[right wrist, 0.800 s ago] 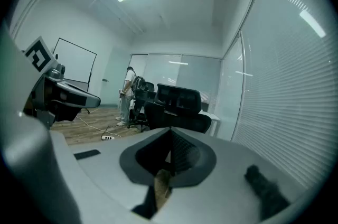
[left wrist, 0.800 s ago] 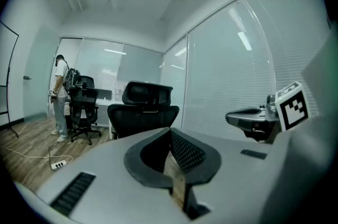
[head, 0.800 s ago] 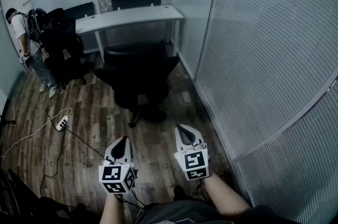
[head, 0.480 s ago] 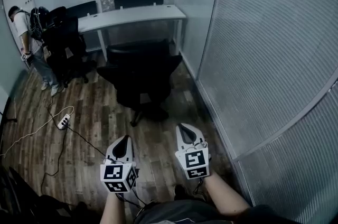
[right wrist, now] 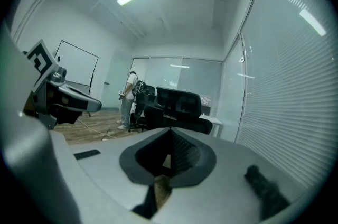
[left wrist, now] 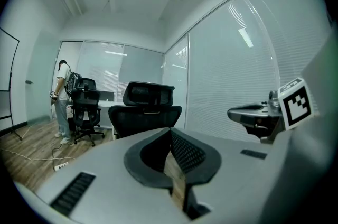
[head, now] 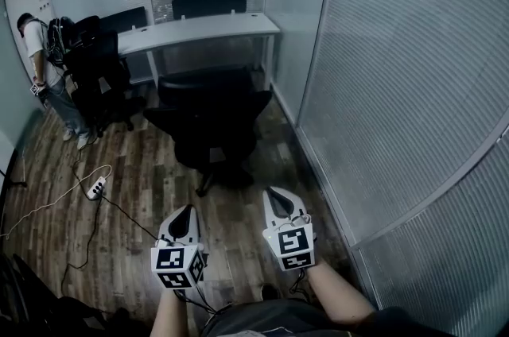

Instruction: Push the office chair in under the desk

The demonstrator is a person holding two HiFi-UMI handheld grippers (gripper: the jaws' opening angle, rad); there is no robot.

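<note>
A black office chair point(head: 208, 114) stands on the wood floor in front of a white desk point(head: 199, 30), its back turned toward me. The same office chair point(left wrist: 144, 110) shows ahead in the left gripper view, and the office chair point(right wrist: 177, 109) appears in the right gripper view too. My left gripper point(head: 184, 217) and right gripper point(head: 277, 198) hover side by side, well short of the chair, both shut and holding nothing. The jaws in each gripper view meet at the tips.
A person point(head: 49, 73) stands at the far left beside a second black chair point(head: 95, 69). A power strip point(head: 95, 186) and cables lie on the floor at the left. A glass partition wall point(head: 382, 89) runs along the right side.
The view has shifted slightly; the chair and desk sit a little lower and closer in the picture. Both grippers keep their places in the picture, shut.
</note>
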